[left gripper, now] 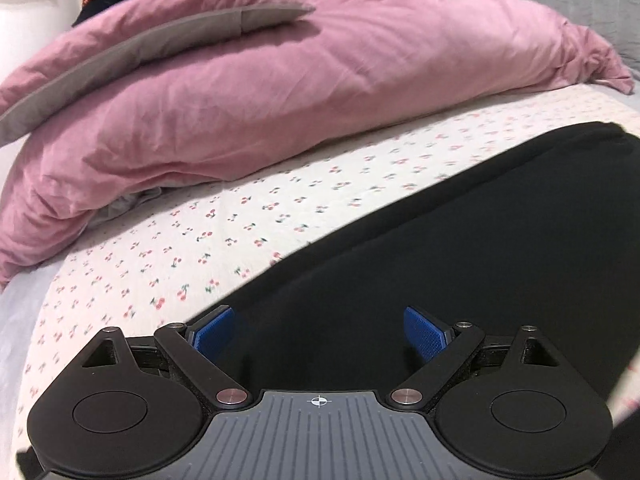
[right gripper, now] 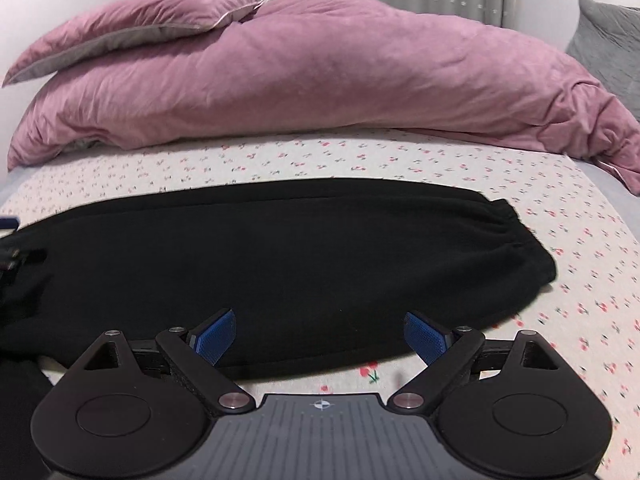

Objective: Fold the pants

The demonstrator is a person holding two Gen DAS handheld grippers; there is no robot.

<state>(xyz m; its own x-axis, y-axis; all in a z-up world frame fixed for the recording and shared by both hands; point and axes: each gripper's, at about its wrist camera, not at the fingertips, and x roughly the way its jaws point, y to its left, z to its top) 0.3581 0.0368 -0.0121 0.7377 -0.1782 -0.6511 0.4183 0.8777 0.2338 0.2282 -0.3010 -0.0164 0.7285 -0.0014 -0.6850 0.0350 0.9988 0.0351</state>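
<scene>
Black pants point(right gripper: 280, 256) lie flat on the bed point(right gripper: 580, 240), legs look stacked lengthwise already, so approx. halfway w/ cross folds left; left gripper point(left gripper: 319, 332) & right gripper point(right gripper: 320, 338) both wide, empty.

black pants point(right gripper: 280, 256), cherry-print sheet point(right gripper: 560, 216), tool point(right gripper: 320, 336) spread

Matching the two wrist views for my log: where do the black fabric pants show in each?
Left wrist: black fabric pants fill lower right, running to the right edge.
Right wrist: pants span the middle, left edge to cuff at right.
Shared landmark: the rumpled pink duvet behind.
</scene>
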